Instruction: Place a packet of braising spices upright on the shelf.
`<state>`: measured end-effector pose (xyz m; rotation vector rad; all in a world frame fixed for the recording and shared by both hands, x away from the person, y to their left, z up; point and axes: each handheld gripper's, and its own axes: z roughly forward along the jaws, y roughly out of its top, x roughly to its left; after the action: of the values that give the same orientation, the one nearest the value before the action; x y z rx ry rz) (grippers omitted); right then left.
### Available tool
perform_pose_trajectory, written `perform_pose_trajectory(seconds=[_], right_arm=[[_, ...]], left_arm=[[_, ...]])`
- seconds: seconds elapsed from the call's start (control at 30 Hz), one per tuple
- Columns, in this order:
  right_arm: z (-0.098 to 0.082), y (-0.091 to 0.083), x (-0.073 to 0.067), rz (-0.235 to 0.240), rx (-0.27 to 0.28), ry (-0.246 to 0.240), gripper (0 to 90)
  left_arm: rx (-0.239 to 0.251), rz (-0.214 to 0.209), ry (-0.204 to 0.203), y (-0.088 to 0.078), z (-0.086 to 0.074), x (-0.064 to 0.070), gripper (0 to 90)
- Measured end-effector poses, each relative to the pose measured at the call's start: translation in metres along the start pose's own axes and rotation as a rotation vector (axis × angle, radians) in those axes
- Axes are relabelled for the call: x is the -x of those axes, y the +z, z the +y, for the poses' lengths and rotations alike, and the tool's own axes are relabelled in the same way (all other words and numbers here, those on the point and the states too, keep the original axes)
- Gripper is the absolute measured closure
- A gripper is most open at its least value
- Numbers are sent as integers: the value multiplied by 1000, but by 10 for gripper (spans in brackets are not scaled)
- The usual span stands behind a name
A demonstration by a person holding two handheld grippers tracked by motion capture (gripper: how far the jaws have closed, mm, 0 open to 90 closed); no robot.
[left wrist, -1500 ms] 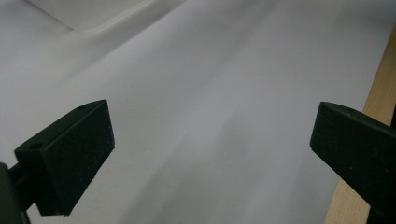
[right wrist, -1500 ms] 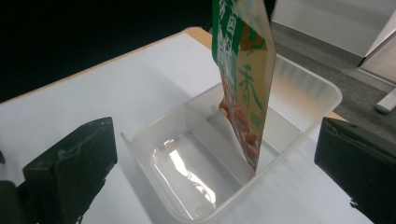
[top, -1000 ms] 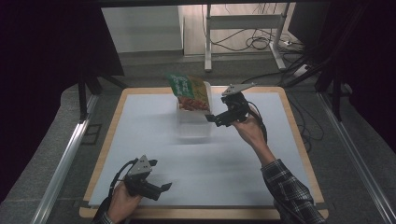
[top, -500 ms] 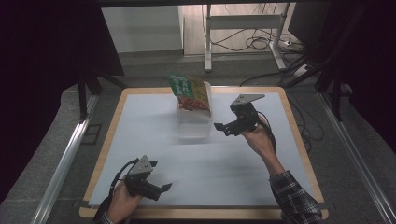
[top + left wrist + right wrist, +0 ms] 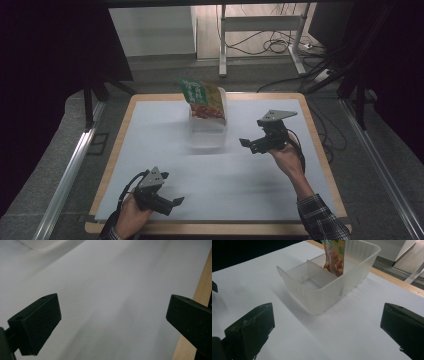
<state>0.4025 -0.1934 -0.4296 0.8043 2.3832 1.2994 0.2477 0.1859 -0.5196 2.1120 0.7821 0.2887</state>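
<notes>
A translucent bin [image 5: 207, 131] with a divider stands on the white sheet [image 5: 220, 180] toward the far middle of the table [image 5: 320, 150]. A snack bag [image 5: 202, 98] stands tilted in its far compartment, top sticking out above the rim; in the right gripper view the bag [image 5: 334, 257] is seen behind the divider, and the near compartment looks empty.

Step in hand, as judged: the bag is placed and the right gripper [image 5: 252, 143] is clear of the bin. To do this well, the gripper is best kept level and away from the bin wall — the bin is light and could be nudged along the sheet, and the leaning bag could be tipped out by a knock to the rim.

Right gripper: jaws spread wide, nothing between them, nothing touched; held above the sheet just right of the bin, pointed at it.

Left gripper [image 5: 172, 202]: rested near the front edge of the table, well apart from the bin. In the left gripper view its jaws are spread wide over bare sheet — nothing held, no contact seen.
</notes>
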Motion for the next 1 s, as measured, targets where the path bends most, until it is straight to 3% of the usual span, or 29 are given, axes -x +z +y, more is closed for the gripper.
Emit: perform_pose_trajectory(seconds=[0.7,1.0], right_arm=[[-36,-48,-11,-85,-19,32,0],[-60,-70,-17,-117,-17,50,0]], left_arm=[[-6,13,5,0,0,1,0],[-15,19,11,1,0,1,0]])
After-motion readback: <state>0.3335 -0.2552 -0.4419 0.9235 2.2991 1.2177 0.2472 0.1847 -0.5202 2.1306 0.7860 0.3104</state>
